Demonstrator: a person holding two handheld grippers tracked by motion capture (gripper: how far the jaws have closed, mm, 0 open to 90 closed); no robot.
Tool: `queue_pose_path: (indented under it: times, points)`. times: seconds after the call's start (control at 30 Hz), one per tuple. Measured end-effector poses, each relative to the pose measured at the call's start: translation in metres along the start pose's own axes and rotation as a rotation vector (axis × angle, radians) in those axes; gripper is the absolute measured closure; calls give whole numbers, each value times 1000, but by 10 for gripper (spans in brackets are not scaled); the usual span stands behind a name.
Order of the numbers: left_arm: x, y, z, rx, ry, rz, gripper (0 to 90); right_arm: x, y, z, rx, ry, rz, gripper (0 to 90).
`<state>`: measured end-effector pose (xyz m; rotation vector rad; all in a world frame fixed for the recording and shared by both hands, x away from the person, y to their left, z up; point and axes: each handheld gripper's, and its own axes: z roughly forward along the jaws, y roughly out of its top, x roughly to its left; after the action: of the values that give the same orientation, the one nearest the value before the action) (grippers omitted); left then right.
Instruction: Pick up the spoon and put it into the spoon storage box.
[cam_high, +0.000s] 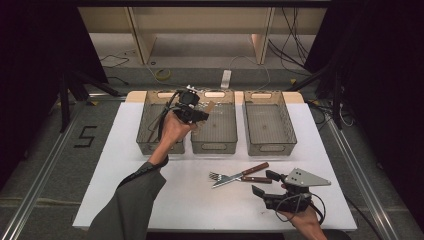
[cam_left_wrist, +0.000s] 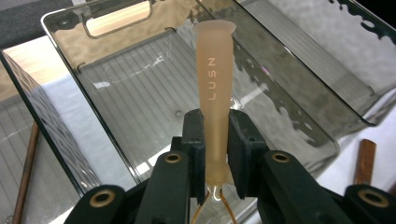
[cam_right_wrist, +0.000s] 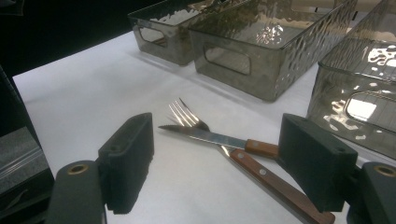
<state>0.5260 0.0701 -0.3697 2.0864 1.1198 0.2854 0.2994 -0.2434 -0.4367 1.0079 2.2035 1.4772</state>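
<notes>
The left gripper (cam_left_wrist: 216, 140) is clamping a pale wooden handle (cam_left_wrist: 215, 88) stamped "LUSN", its long axis pointing away from the jaws over the middle smoky bin (cam_left_wrist: 299, 116). The utensil's head is lying hidden below the pads. The right gripper (cam_right_wrist: 219, 163) is resting with jaws spread wide, holding nothing, near the crossed fork (cam_right_wrist: 187, 115) and knife (cam_right_wrist: 210, 136).

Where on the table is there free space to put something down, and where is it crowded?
The white table is bare left of the fork and knife, below the three bins. The right bin looks empty. It is crowded around the fork and knife, beside the right gripper, and at the middle bin, where the left gripper holds a tan handle.
</notes>
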Motion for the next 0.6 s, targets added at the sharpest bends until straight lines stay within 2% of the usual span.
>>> queue_pose_path:
  times: [0.6]
  points:
    - [1, 1, 18, 3, 1, -29, 769, 1, 0, 0, -2, 5, -1, 278]
